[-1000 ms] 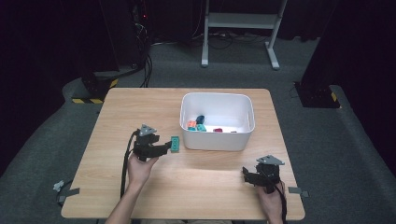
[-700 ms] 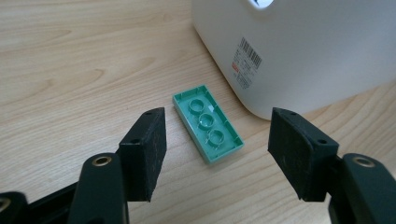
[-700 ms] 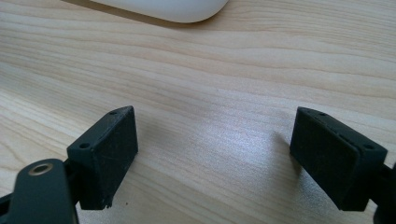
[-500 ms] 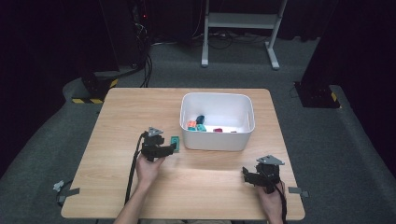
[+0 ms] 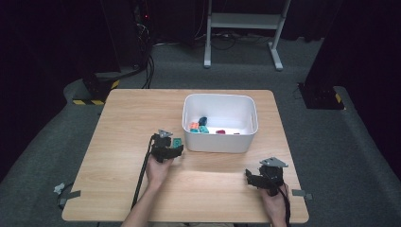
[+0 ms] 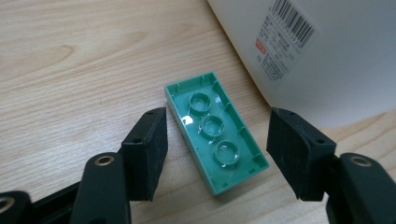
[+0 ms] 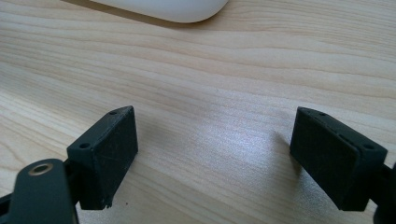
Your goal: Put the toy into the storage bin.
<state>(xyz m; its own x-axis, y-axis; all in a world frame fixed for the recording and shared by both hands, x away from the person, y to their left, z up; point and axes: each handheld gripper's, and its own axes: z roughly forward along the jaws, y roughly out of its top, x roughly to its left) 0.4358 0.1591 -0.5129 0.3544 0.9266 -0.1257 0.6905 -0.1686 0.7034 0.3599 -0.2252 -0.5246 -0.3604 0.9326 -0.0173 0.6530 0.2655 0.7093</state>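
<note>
- Green plastic brick (image 6: pixel 215 136) lies upside down on the wooden table (image 5: pixel 118 142), hollow side up with its three round tubes showing, just beside the outer wall of the white tub (image 5: pixel 220 142)
- My left tongs (image 6: pixel 219 149) have come down over it since a second ago: in the earlier high views they sat further from me and a little higher, with the brick showing at their tip; now the brick lies on the wood between the two black jaws
- Those jaws have just been closing a little, yet in the left gripper view there is still bare table between each pad and the brick's long sides, so they are released, grasping nothing
- To my eye this means the brick is either freshly set down or about to be pinched; with the pads lined up along its length, I judge a squeeze and a lift into the tub is the likely next move
- My right tongs (image 5: pixel 265 176) rest near my right-hand corner of the table, well apart from the brick, in the same spot as before, jaws spread wide over bare wood with nothing between them
- Inside the tub lie a few small coloured pieces (image 5: pixel 203 125), orange, teal, dark blue and red, so the sorting looks partly done
</note>
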